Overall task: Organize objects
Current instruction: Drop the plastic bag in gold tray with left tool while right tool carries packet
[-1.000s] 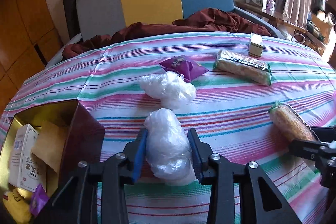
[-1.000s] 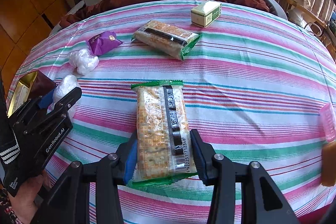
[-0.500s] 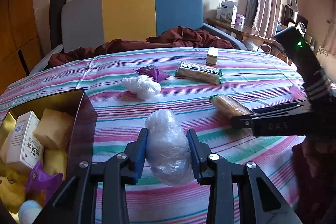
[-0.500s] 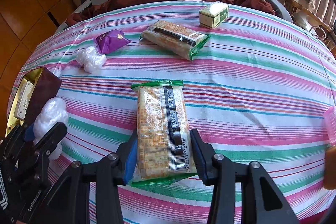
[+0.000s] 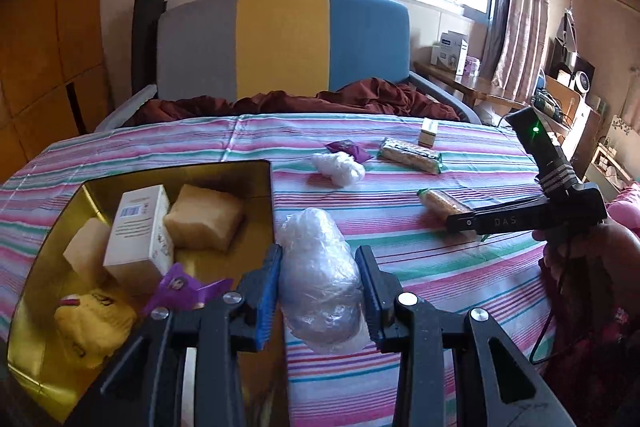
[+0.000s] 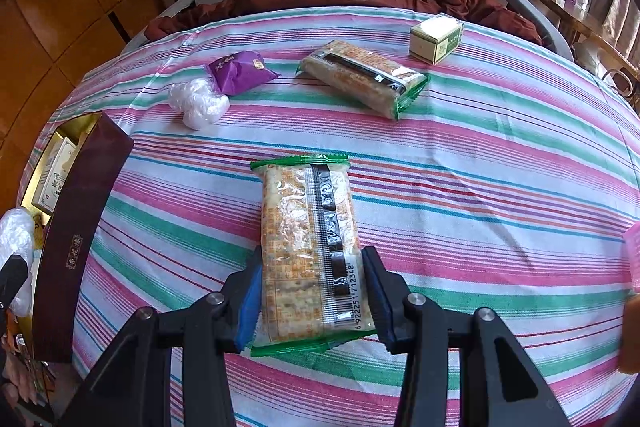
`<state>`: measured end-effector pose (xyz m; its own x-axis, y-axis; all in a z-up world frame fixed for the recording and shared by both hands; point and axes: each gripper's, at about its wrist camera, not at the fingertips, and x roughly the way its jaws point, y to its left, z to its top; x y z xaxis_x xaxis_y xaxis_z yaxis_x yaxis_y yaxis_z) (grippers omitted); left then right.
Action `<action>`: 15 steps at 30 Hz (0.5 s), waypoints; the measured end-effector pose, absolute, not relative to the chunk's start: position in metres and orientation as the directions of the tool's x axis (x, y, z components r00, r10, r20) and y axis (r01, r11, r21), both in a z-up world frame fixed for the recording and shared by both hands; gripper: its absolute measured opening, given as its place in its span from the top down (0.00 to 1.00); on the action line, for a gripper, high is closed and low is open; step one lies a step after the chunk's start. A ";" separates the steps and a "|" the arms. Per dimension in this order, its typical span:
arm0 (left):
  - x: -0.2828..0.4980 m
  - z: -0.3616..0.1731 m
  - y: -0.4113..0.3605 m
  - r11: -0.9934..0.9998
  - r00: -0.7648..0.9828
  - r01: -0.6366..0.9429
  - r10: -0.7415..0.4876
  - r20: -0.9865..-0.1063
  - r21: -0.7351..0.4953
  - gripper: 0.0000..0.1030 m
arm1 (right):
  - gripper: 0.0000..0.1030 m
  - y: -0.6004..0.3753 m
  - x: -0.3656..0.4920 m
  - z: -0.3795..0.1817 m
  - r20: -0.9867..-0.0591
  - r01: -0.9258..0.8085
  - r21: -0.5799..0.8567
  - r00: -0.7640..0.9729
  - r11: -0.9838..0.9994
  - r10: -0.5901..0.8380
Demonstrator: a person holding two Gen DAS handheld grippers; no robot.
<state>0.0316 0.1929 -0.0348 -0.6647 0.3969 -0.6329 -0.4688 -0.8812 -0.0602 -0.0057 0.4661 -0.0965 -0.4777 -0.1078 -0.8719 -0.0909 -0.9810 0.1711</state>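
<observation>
My left gripper (image 5: 318, 287) is shut on a clear plastic-wrapped bundle (image 5: 320, 283) and holds it in the air by the right wall of the gold box (image 5: 256, 175). The box holds a white carton (image 5: 138, 227), yellow packets and a purple packet. My right gripper (image 6: 310, 303) is shut on a cracker pack (image 6: 308, 239) with green ends, low over the striped tablecloth. The right gripper also shows in the left wrist view (image 5: 464, 221). The bundle also shows at the left edge of the right wrist view (image 6: 16, 231).
On the cloth farther back lie a second cracker pack (image 6: 364, 75), a small white-green box (image 6: 436, 37), a purple packet (image 6: 240, 71) and a white plastic wad (image 6: 198, 103). The box's dark outer wall (image 6: 76, 227) stands left. A chair with brown cloth is behind the table.
My left gripper has lifted the plastic bundle and carried it left toward the gold box. My right gripper keeps its hold on the cracker pack and has barely moved.
</observation>
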 end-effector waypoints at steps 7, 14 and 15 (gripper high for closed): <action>0.030 -0.035 0.121 -0.941 -0.714 -0.326 0.305 -0.630 -0.086 0.64 | 0.55 0.455 -0.004 -0.089 -0.846 -0.050 0.160 -0.521 -0.986 -0.111; 0.023 -0.033 0.054 -0.981 -0.755 -0.170 0.191 -0.627 -0.095 0.64 | 0.55 0.444 -0.004 -0.085 -0.815 -0.001 0.210 -0.552 -0.978 -0.175; 0.020 -0.033 0.045 -0.984 -0.757 -0.147 0.179 -0.628 -0.102 0.64 | 0.55 0.442 -0.005 -0.084 -0.810 0.006 0.212 -0.558 -0.977 -0.179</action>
<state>0.0203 0.0454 -0.0332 -0.7571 0.1786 -0.6284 -0.1473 -0.9838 -0.1020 -0.0054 0.4424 -0.0838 -0.5580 -0.1790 -0.8103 0.0064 -0.9773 0.2116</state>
